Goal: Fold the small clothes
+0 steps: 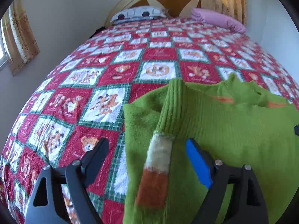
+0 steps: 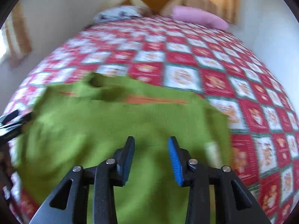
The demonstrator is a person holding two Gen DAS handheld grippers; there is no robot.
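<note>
A small green knit sweater [image 1: 224, 130] lies flat on the bed. Its left sleeve [image 1: 164, 140], with a ribbed green cuff, a white band and an orange band, is folded over the body. My left gripper [image 1: 147, 145] is open, its jaws wide apart on either side of that sleeve, not touching it. In the right wrist view, which is blurred, the sweater [image 2: 112, 127] fills the near middle with its collar at the far left. My right gripper [image 2: 151, 140] is open and empty above the sweater's body.
The bed carries a red, white and green teddy-bear quilt [image 1: 112, 65]. A patterned pillow [image 1: 138, 14] and a pink pillow [image 1: 218, 19] lie by the headboard. Curtains hang at the left and at the back right. The left gripper shows at the left edge of the right wrist view [image 2: 11, 123].
</note>
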